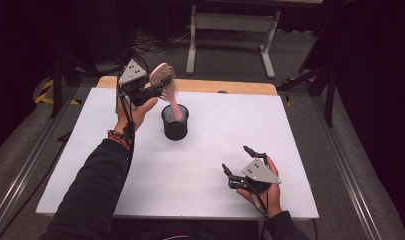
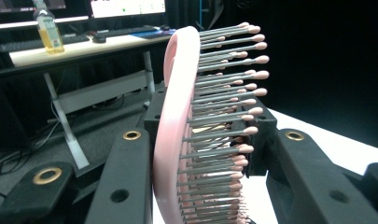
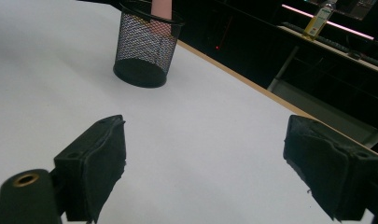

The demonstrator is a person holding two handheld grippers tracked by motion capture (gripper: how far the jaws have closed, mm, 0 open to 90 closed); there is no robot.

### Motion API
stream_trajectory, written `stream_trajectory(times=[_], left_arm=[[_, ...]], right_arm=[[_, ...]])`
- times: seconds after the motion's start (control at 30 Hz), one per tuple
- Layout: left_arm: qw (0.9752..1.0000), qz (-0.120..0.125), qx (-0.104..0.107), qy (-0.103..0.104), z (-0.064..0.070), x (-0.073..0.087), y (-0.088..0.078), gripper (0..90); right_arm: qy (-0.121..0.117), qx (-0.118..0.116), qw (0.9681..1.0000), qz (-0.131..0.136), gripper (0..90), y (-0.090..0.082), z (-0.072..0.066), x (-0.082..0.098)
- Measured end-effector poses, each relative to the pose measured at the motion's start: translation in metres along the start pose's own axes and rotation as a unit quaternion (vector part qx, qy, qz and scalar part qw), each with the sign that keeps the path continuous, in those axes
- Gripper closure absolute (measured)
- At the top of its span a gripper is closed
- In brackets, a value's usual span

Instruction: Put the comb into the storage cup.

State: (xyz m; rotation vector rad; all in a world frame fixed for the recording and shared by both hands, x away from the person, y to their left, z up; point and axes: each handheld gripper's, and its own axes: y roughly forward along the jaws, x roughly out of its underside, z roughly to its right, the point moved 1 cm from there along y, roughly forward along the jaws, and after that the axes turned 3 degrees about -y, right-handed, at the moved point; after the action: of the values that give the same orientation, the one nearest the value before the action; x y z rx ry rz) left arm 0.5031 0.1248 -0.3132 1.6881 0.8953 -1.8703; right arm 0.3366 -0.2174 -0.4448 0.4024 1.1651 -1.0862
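A pink hairbrush [image 1: 165, 82] stands handle-down in a black mesh cup [image 1: 175, 122] on a white table [image 1: 200, 180], its head clamped between the jaws of the left gripper [image 1: 157, 89] — pads pressing the pink back on one side and the bristles on the other. The right gripper [image 1: 240, 162] rests near the table's front right edge, jaws spread wide with nothing between them. No writing can be read on brush, cup or grippers; the label on a distant bottle [image 2: 48, 30] is too small to read. The cup sits left of centre toward the far edge — bare white surface lies open around it on every side.
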Motion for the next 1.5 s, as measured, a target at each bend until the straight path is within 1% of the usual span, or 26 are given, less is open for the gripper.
stream_trajectory(times=[0.03, 0.07, 0.13, 0.17, 0.27, 0.3, 0.47, 0.57, 0.63, 0.7, 0.87, 0.97, 1.07, 1.13, 1.17, 1.23, 1.3, 1.37, 1.43, 1.47, 1.5], left_arm=[[1.0000, -0.003, -0.002, -0.001, 0.000, 0.001, 0.001, 63.1], [1.0000, -0.004, -0.003, 0.002, 0.000, 0.003, 0.003, 63.1], [0.9999, -0.009, -0.004, 0.003, 0.000, 0.005, 0.005, 63.1], [1.0000, -0.009, -0.004, 0.000, 0.001, 0.007, 0.006, 63.0], [0.9998, -0.018, -0.007, 0.001, 0.001, 0.012, 0.010, 63.0], [0.9998, -0.020, -0.007, -0.002, 0.001, 0.013, 0.011, 63.1], [0.9996, -0.026, 0.001, -0.013, -0.002, 0.023, 0.015, 63.0], [0.9994, -0.033, 0.001, -0.011, -0.002, 0.029, 0.017, 63.0], [0.9992, -0.039, 0.003, -0.013, -0.002, 0.032, 0.019, 63.0], [0.9992, -0.040, 0.004, -0.010, -0.001, 0.034, 0.019, 63.0], [0.9989, -0.039, 0.012, -0.023, -0.003, 0.038, 0.020, 62.9], [0.9990, -0.037, 0.005, -0.024, -0.004, 0.041, 0.020, 62.7], [0.9987, -0.037, 0.008, -0.033, -0.005, 0.042, 0.021, 62.7], [0.9987, -0.038, 0.009, -0.033, -0.006, 0.043, 0.021, 62.6], [0.9985, -0.038, 0.010, -0.039, -0.005, 0.044, 0.021, 62.5], [0.9986, -0.035, 0.010, -0.039, -0.006, 0.045, 0.021, 62.3], [0.9987, -0.034, 0.004, -0.039, -0.006, 0.045, 0.021, 62.1], [0.9986, -0.035, 0.002, -0.040, -0.007, 0.046, 0.021, 61.6], [0.9985, -0.035, -0.012, -0.041, -0.009, 0.047, 0.021, 60.9], [0.9982, -0.035, -0.020, -0.045, -0.011, 0.048, 0.021, 60.6], [0.9979, -0.035, -0.023, -0.050, -0.012, 0.049, 0.021, 60.1]], right_arm=[[0.001, 0.000, 1.0000, 0.000, 14.0, 0.000, 0.000, 0.000], [0.002, 0.000, 1.0000, 0.001, 14.0, 0.000, 0.000, 0.000], [0.001, 0.000, 1.0000, 0.001, 14.0, 0.000, 0.000, 0.000], [0.001, -0.001, 1.0000, 0.001, 14.0, 0.000, 0.000, 0.000], [0.001, -0.001, 1.0000, 0.001, 14.0, 0.000, 0.000, 0.000], [0.002, -0.002, 1.0000, 0.000, 14.0, 0.000, 0.000, 0.000], [0.002, -0.002, 1.0000, -0.006, 14.0, 0.001, 0.000, 0.001], [0.002, -0.003, 1.0000, -0.008, 14.0, 0.002, -0.001, 0.001], [0.002, -0.003, 1.0000, -0.007, 14.0, 0.002, -0.001, 0.001], [0.003, -0.004, 1.0000, -0.007, 14.0, 0.002, -0.001, 0.001], [0.004, -0.005, 0.9999, -0.010, 14.0, 0.003, -0.001, 0.001], [0.004, -0.005, 0.9999, -0.010, 14.0, 0.003, -0.002, 0.001], [0.003, -0.004, 0.9999, -0.009, 14.0, 0.002, -0.002, 0.001], [0.003, -0.004, 0.9999, -0.010, 14.0, 0.003, -0.002, 0.001], [0.003, -0.005, 0.9999, -0.011, 14.0, 0.003, -0.002, 0.001], [0.003, -0.004, 0.9999, -0.012, 14.0, 0.003, -0.002, 0.001], [0.003, -0.005, 0.9999, -0.011, 14.0, 0.003, -0.002, 0.001], [0.004, -0.008, 0.9999, -0.011, 14.0, 0.003, -0.002, 0.001], [0.002, -0.007, 0.9999, -0.012, 14.0, 0.004, -0.002, 0.001], [0.001, -0.007, 0.9999, -0.013, 14.0, 0.004, -0.003, 0.001], [0.002, -0.007, 0.9999, -0.013, 14.0, 0.004, -0.003, 0.001]])
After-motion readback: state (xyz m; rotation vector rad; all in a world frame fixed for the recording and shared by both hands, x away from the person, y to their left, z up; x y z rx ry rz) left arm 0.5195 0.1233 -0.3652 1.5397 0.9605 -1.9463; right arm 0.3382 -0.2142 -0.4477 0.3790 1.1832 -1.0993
